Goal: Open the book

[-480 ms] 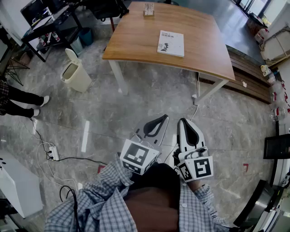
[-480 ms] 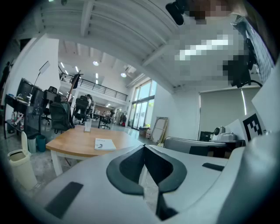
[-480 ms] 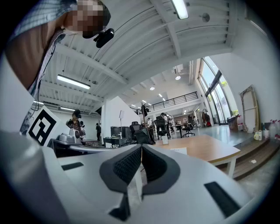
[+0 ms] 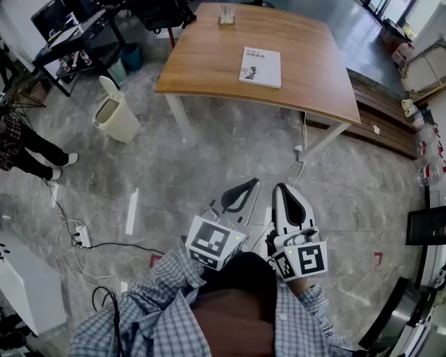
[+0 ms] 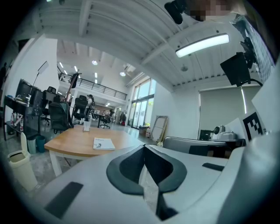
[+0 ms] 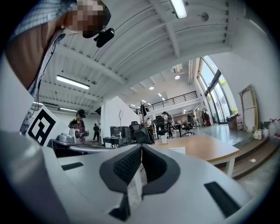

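A closed white book (image 4: pixel 260 67) lies flat on the wooden table (image 4: pixel 209 70) far ahead; it also shows as the book (image 5: pixel 103 143) and the book (image 6: pixel 177 150) in the two gripper views. My left gripper (image 4: pixel 247 184) and right gripper (image 4: pixel 281 188) are held close to my body over the floor, well short of the table. Both point about level toward the table. Each has its jaw tips touching and holds nothing: left gripper (image 5: pixel 144 146), right gripper (image 6: pixel 141 146).
A small holder (image 4: pixel 227 15) stands at the table's far edge. A cream bin (image 4: pixel 116 111) sits on the floor left of the table. Cables and a power strip (image 4: pixel 82 236) lie at the left. A person's legs (image 4: pixel 31 157) show at the far left. A wooden bench (image 4: pixel 383 115) runs behind the table.
The scene has shifted slightly in the head view; the table and book sit a little higher and further left. The person at the far left has stepped. Both grippers look unmoved.
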Tool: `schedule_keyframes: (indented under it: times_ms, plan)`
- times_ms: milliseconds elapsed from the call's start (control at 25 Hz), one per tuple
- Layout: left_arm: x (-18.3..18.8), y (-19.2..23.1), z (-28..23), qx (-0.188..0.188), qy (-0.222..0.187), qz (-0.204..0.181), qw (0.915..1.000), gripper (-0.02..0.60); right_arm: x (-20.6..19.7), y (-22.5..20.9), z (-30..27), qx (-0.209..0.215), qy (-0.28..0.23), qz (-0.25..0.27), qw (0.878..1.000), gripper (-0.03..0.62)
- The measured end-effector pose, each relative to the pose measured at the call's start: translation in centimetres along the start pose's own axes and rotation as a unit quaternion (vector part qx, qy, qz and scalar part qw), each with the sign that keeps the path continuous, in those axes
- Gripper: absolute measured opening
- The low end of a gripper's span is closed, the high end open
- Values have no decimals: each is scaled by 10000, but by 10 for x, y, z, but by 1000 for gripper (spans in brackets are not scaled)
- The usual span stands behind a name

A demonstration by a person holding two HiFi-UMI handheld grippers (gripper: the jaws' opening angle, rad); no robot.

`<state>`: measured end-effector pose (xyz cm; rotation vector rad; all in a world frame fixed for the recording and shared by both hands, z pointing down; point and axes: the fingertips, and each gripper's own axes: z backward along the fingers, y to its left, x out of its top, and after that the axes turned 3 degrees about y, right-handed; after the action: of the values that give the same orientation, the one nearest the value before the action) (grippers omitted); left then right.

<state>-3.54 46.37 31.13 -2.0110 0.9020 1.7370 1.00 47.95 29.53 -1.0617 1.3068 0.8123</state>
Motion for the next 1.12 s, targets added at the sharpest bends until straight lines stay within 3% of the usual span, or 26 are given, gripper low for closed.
schedule_keyframes:
  times_ms: [360, 760, 1120]
  plan:
    - [-1, -6, -12, 104, 15, -13, 9999, 8, -1, -17, 4, 45, -33, -168, 9998, 19]
    - [2, -8, -19, 573, -62, -4, 9983, 8, -6, -40, 6, 184, 63, -337, 9992, 19]
    - [-2, 43, -43, 768, -123, 424, 9961, 8, -22, -54, -37, 216, 250, -183, 9993, 20]
